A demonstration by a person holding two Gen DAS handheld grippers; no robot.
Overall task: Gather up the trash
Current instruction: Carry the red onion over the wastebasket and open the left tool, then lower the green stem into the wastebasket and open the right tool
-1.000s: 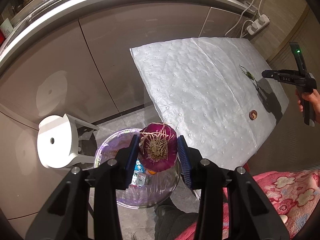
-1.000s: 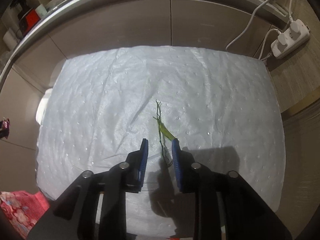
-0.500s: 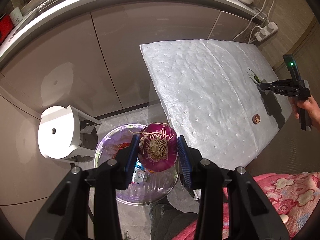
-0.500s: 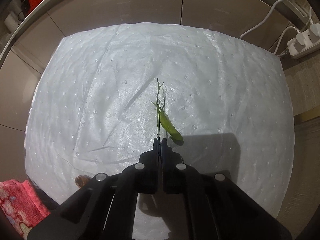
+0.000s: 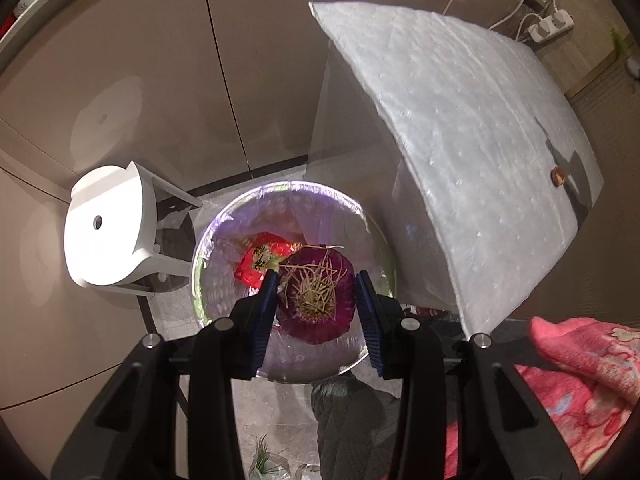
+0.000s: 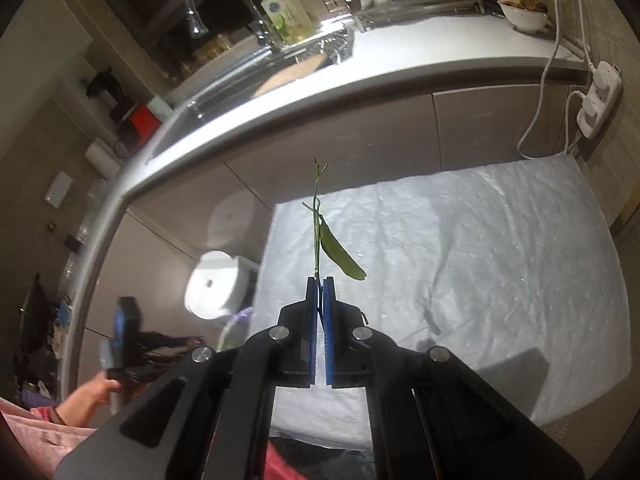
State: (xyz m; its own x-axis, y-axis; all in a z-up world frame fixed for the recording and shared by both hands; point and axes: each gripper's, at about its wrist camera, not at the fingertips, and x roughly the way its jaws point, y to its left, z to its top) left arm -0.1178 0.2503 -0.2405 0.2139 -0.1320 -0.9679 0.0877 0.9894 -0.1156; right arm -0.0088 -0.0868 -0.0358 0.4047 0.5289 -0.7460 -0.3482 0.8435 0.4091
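Onion [image 5: 318,294], purple with dry roots, sits clamped in the left gripper [image 5: 317,300] above the bin [image 5: 208,248]; the right gripper [image 6: 319,286] pinches a green sprig [image 6: 332,246] held aloft.

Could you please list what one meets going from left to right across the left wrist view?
White stool → red wrapper in the lined trash bin → purple onion piece inside the left gripper → white padded mat → small brown round scrap near the mat's right edge.

Left wrist looks down; right faces counter; both show the white mat [image 5: 460,120].
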